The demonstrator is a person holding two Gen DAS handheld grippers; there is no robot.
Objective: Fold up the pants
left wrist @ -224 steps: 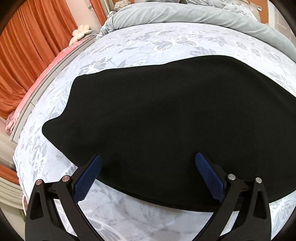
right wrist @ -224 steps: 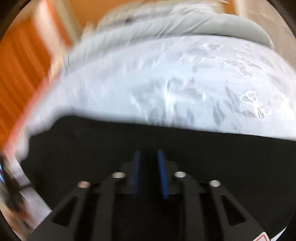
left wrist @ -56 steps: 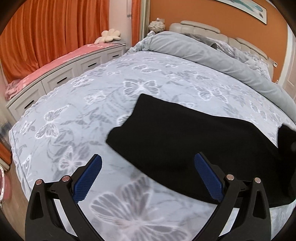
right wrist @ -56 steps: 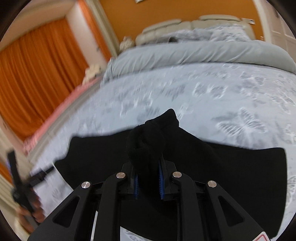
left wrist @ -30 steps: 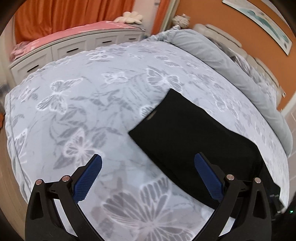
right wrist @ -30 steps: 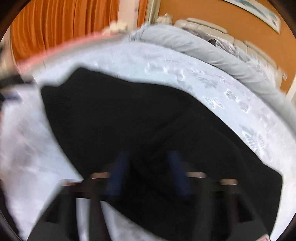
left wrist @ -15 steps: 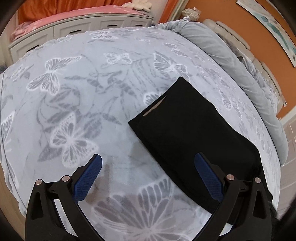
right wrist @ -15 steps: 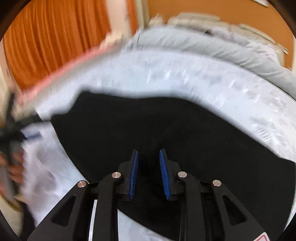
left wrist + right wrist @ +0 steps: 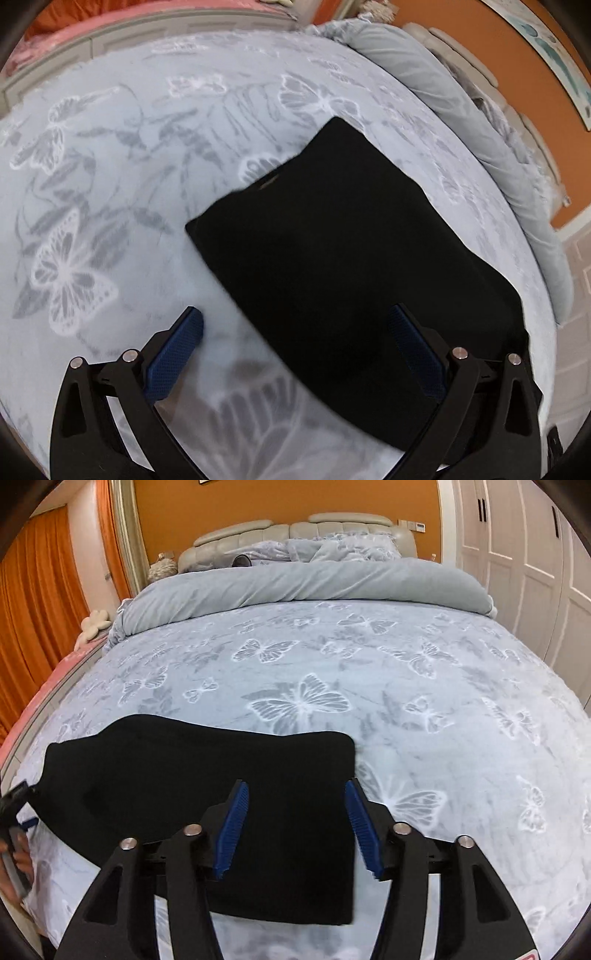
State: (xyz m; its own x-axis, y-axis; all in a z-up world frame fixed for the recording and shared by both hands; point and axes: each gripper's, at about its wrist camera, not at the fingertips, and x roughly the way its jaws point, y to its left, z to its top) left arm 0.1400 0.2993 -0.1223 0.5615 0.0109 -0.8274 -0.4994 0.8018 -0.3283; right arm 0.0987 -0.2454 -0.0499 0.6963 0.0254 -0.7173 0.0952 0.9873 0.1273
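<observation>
While the black pants lie folded into a flat block on the butterfly-print blanket of the bed, both tools hang above them with nothing between their pads. In the right wrist view the right tool has its blue pads spread apart over the pants' right part, the folded edge running just past its right pad toward 6 o'clock. The pants stretch from there toward 9 o'clock, where part of the other tool and a hand show at the frame's edge. In the left wrist view the left tool is spread wide; its left pad sits over bare blanket, its right pad over the dark cloth. There the pants run from 11 o'clock to 4 o'clock. A rolled grey duvet lies at 12 o'clock, before the padded headboard.
</observation>
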